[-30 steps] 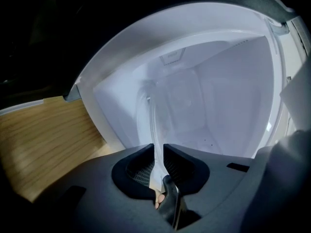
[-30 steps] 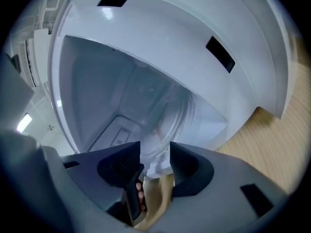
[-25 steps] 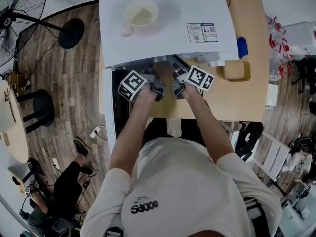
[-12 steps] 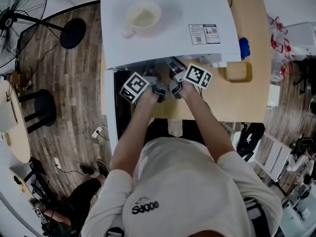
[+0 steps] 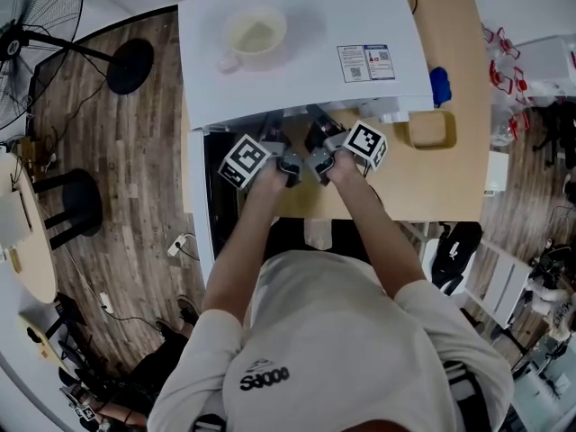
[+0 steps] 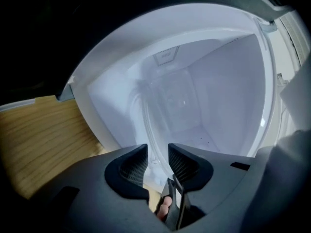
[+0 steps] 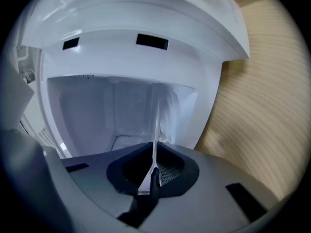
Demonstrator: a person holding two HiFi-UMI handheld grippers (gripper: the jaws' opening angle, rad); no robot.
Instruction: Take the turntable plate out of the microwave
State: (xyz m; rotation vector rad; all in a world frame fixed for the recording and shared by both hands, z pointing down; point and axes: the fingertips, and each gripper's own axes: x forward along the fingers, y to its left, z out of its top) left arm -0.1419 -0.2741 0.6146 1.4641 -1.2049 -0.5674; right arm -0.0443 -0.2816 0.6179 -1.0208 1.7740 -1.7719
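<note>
Glass plate (image 7: 156, 115) — right gripper (image 7: 154, 147) just clamped it, left gripper (image 6: 157, 152) opened.

the shirt (image 5: 342, 349) bears print like "s3000"; the microwave (image 5: 297, 52) label (image 5: 365, 62) is unreadable.

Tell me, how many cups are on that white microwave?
1. A pale cup stands on the microwave top, toward the upper left in the head view. Nothing covers that top, so no others are hidden.

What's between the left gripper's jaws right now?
The clear rim of the turntable plate, shown in the left gripper view. The left gripper has just been opening its jaws around it.
</note>
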